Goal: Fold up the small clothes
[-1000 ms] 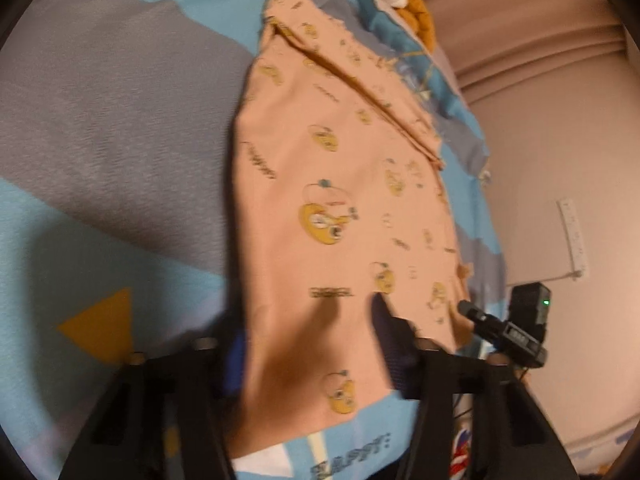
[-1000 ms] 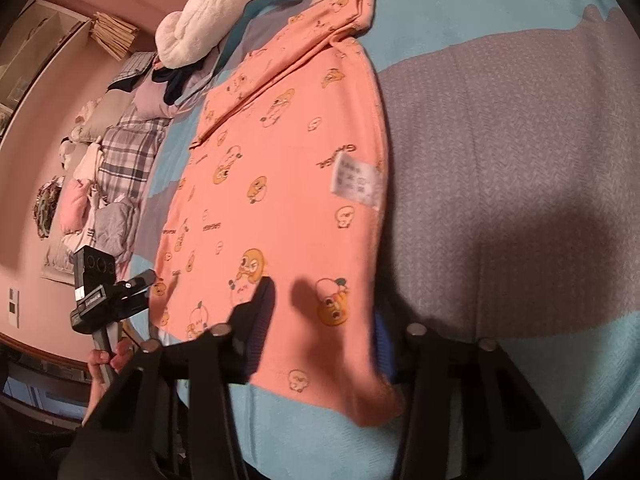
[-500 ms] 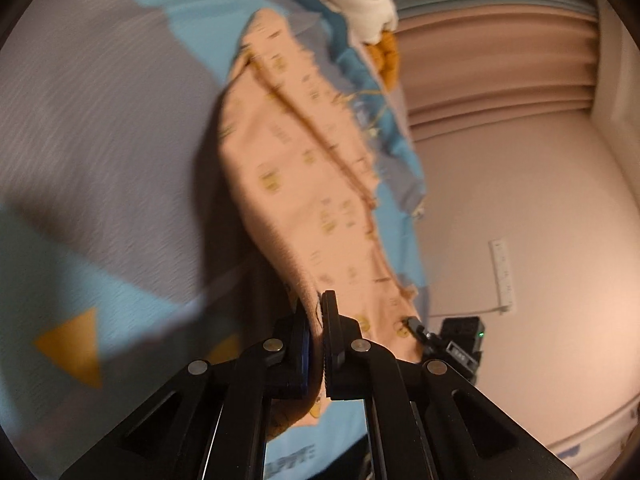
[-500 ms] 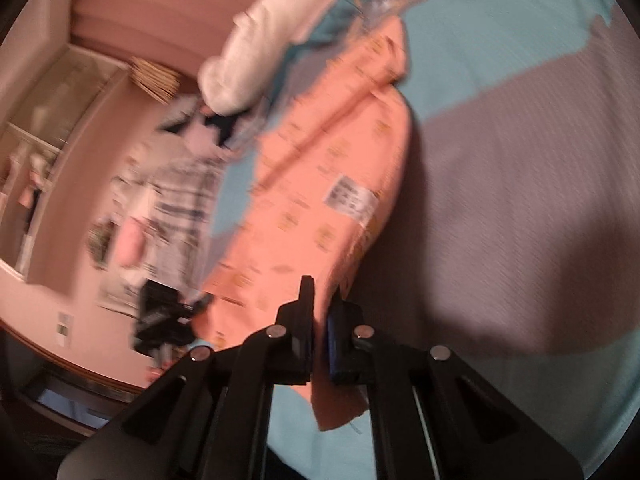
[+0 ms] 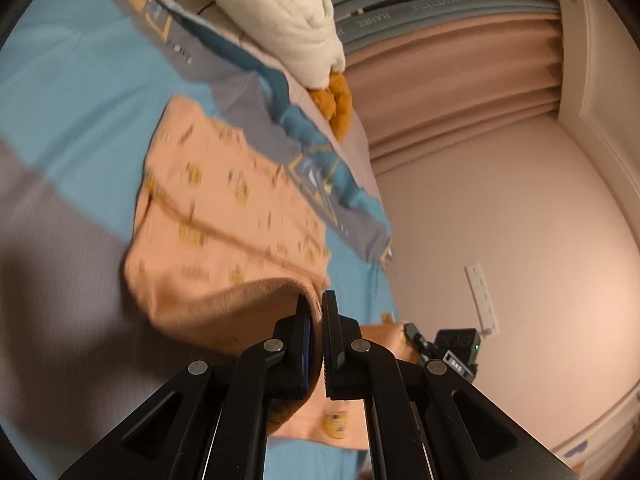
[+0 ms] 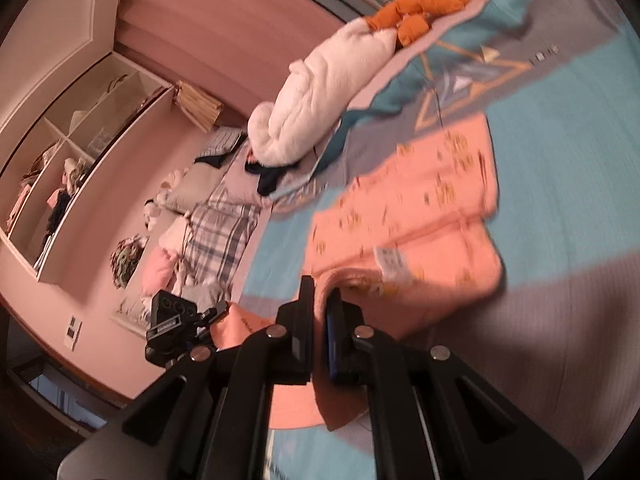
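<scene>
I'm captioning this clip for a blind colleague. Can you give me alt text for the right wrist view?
The right gripper, jaws shut, pinches the near edge of an orange printed garment, its lifted fabric curling over above a blue and grey bedspread. Beyond lie a white plush blanket, plaid bedding and wall shelves.

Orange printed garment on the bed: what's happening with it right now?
A person is folding it with two handheld tools. The left claw and the right claw are each shut on the near edge of the orange printed garment, lifting that edge off the blue and grey bedspread so it curls over the part lying flat. The fold isn't laid down yet. A white blanket sits further back.
</scene>
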Motion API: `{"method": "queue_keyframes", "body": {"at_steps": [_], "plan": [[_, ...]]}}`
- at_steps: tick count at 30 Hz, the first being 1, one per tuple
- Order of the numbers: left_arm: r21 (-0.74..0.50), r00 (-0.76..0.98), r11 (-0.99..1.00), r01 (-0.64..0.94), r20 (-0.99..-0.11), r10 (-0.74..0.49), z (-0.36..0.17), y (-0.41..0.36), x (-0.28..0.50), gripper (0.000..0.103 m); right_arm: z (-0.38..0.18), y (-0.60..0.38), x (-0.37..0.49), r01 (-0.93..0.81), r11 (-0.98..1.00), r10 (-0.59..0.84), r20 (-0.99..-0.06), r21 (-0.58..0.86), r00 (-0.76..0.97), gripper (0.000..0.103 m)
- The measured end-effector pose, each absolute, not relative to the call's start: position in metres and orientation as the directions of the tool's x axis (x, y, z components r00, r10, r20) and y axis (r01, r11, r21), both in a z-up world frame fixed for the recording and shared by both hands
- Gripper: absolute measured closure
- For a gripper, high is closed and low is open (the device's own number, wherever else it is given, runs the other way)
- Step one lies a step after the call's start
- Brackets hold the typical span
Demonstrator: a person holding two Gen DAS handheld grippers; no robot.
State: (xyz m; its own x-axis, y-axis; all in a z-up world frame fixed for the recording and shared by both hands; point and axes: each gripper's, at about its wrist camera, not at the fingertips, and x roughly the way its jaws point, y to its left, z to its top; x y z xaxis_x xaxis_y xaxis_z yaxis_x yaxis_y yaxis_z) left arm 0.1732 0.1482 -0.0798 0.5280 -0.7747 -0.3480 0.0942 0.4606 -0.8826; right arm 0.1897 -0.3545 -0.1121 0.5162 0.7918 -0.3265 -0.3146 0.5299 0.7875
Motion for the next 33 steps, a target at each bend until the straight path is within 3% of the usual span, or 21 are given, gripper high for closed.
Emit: {"method": "queue_keyframes", "body": {"at_steps": [8, 14, 18, 20, 22, 27, 28, 29, 30, 32, 33], "plan": [[-0.883, 0.589, 0.469, 0.0, -0.379, -0.714, -0.09, 0.17, 0.26, 0.101, -0.115, -0.359, 0.284, -0.205, 0.549, 0.732, -0.347, 0.81, 0.587, 0.097], [-0.875, 0.608, 0.474, -0.094, -0.428, -0.669, -0.119, 0.174, 0.32, 0.101, -0.143, -0.367, 0.356, -0.06, 0.581, 0.661, -0.428, 0.812, 0.616, 0.097], [-0.875, 0.591, 0.461, -0.146, -0.451, -0.669, -0.136, 0.176, 0.339, 0.101, -0.168, -0.366, 0.379, 0.032, 0.609, 0.636, -0.512, 0.792, 0.577, 0.092], [-0.87, 0.55, 0.475, -0.134, -0.464, -0.694, -0.139, 0.173, 0.338, 0.101, -0.175, -0.366, 0.381, 0.039, 0.596, 0.666, -0.521, 0.802, 0.535, 0.082], [-0.849, 0.537, 0.514, -0.122, -0.492, -0.685, -0.136, 0.173, 0.333, 0.101, -0.176, -0.368, 0.376, 0.019, 0.582, 0.691, -0.506, 0.813, 0.517, 0.054], [-0.833, 0.538, 0.537, -0.134, -0.516, -0.666, -0.133, 0.189, 0.327, 0.101, -0.171, -0.377, 0.359, -0.013, 0.555, 0.726, -0.476, 0.832, 0.496, 0.05], [-0.827, 0.536, 0.545, -0.138, -0.525, -0.661, -0.133, 0.189, 0.329, 0.099, -0.169, -0.377, 0.357, -0.021, 0.551, 0.733, -0.472, 0.834, 0.49, 0.05], [-0.82, 0.533, 0.554, -0.144, -0.536, -0.654, -0.133, 0.19, 0.329, 0.088, -0.167, -0.376, 0.355, -0.028, 0.553, 0.735, -0.472, 0.833, 0.487, 0.05], [-0.814, 0.535, 0.56, -0.155, -0.545, -0.645, -0.134, 0.191, 0.33, 0.071, -0.165, -0.374, 0.355, -0.032, 0.559, 0.733, -0.476, 0.828, 0.487, 0.05], [-0.822, 0.544, 0.545, -0.165, -0.537, -0.645, -0.137, 0.192, 0.33, 0.047, -0.165, -0.371, 0.355, -0.032, 0.565, 0.73, -0.481, 0.825, 0.486, 0.05], [-0.828, 0.55, 0.537, -0.164, -0.528, -0.647, -0.137, 0.19, 0.332, 0.046, -0.165, -0.37, 0.354, -0.028, 0.562, 0.73, -0.48, 0.827, 0.486, 0.05]]}}
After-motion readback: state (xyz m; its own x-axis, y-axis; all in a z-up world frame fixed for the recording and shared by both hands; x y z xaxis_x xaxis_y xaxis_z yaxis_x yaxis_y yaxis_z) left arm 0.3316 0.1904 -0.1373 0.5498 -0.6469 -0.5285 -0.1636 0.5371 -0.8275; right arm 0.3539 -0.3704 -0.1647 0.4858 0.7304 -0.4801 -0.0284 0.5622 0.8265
